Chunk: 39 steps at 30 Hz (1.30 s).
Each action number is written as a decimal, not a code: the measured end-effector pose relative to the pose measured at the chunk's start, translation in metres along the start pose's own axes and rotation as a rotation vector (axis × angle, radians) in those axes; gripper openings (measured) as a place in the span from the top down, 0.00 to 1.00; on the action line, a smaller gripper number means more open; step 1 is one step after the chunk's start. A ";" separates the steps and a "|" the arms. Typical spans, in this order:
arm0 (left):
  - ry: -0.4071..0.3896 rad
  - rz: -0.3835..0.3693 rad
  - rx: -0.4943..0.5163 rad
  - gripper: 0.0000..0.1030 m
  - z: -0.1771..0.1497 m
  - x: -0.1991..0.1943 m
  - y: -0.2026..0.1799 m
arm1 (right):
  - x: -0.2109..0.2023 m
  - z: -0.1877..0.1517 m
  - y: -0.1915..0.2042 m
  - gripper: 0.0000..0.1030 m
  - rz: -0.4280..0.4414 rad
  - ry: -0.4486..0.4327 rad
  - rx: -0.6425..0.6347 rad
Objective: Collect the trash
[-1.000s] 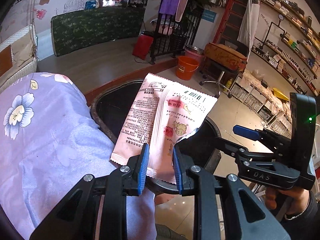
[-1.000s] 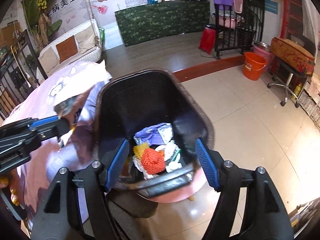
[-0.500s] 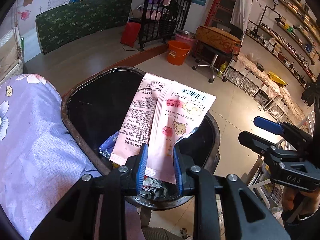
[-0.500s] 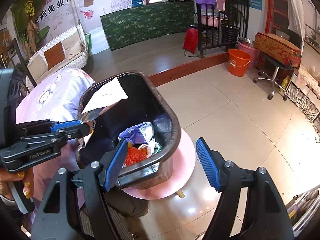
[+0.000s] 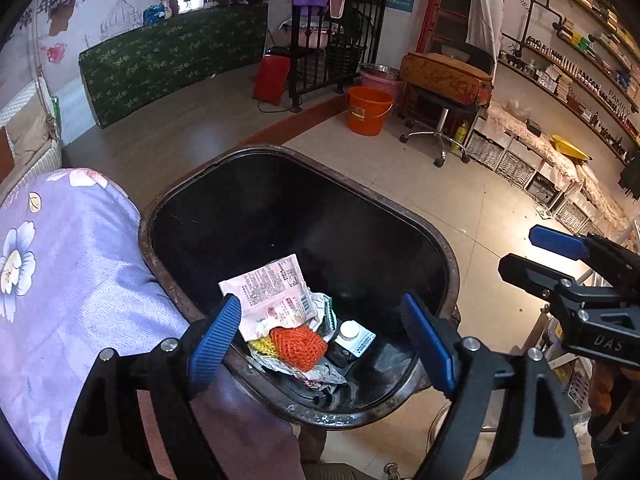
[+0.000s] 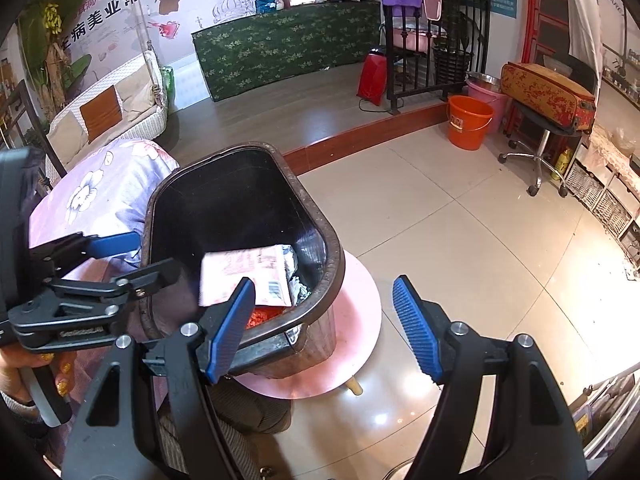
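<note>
A dark bin point(image 5: 448, 256) point(image 6: 320, 220) holds the trash. A pink snack wrapper point(image 5: 272, 296) point(image 6: 240, 268) lies loose on top of the pile inside it. Beside the wrapper are an orange net point(image 5: 298, 344) point(image 6: 262, 316) and a small white bottle point(image 5: 354, 336). My left gripper point(image 5: 322, 336) point(image 6: 140, 256) hovers over the bin's near rim, its jaws opening wide with nothing pressed between them. My right gripper point(image 6: 324, 324) point(image 5: 536, 256) stands open to the right of the bin, over its rim and the floor, holding nothing.
The bin stands on a round pink stool point(image 6: 360, 308). A purple floral cloth point(image 5: 60, 280) point(image 6: 100, 188) lies against its left side. On the tiled floor beyond are an orange bucket point(image 5: 368, 110) point(image 6: 468, 122) and a wheeled stool point(image 6: 536, 152) carrying a case.
The left jaws, shut on the pink wrapper before, have spread apart, and the wrapper has dropped into the bin. The right gripper stays open and still.
</note>
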<state>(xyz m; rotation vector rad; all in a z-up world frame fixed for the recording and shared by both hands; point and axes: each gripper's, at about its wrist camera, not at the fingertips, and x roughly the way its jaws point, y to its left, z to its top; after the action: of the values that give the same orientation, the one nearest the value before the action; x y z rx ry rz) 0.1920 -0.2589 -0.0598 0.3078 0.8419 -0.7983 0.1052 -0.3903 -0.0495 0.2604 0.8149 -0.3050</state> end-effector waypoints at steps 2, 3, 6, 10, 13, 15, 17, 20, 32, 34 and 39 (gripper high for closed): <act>-0.023 0.030 0.017 0.16 0.000 -0.007 -0.001 | 0.000 0.000 0.001 0.31 -0.008 -0.006 -0.002; -0.035 0.044 0.022 0.15 -0.001 -0.011 -0.002 | -0.001 -0.001 0.002 0.31 -0.010 -0.009 -0.002; -0.060 0.074 0.019 0.11 -0.004 -0.022 -0.001 | -0.002 0.000 0.003 0.26 -0.011 -0.015 0.001; -0.087 0.084 0.002 0.10 -0.010 -0.036 0.003 | -0.004 0.001 0.006 0.23 -0.018 -0.031 -0.006; -0.114 0.110 -0.016 0.09 -0.015 -0.048 0.007 | -0.008 0.002 0.011 0.21 -0.019 -0.050 -0.010; -0.137 0.133 -0.029 0.08 -0.020 -0.057 0.010 | -0.011 0.003 0.016 0.19 -0.019 -0.064 -0.017; -0.159 0.159 -0.044 0.06 -0.026 -0.065 0.013 | -0.016 0.003 0.022 0.18 -0.022 -0.090 -0.032; -0.193 0.201 -0.071 0.05 -0.036 -0.079 0.018 | -0.026 0.001 0.034 0.12 -0.020 -0.149 -0.053; -0.312 0.419 -0.220 0.05 -0.086 -0.152 0.053 | -0.061 -0.012 0.090 0.07 0.120 -0.297 -0.103; -0.340 0.460 -0.230 0.05 -0.094 -0.163 0.055 | -0.067 -0.017 0.103 0.07 0.140 -0.318 -0.129; -0.376 0.481 -0.281 0.05 -0.115 -0.185 0.064 | -0.082 -0.032 0.131 0.06 0.194 -0.376 -0.193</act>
<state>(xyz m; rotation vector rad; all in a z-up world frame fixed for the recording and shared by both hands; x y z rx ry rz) 0.1019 -0.0605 0.0038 0.0952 0.4850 -0.2671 0.0787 -0.2443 0.0051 0.0947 0.4387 -0.0869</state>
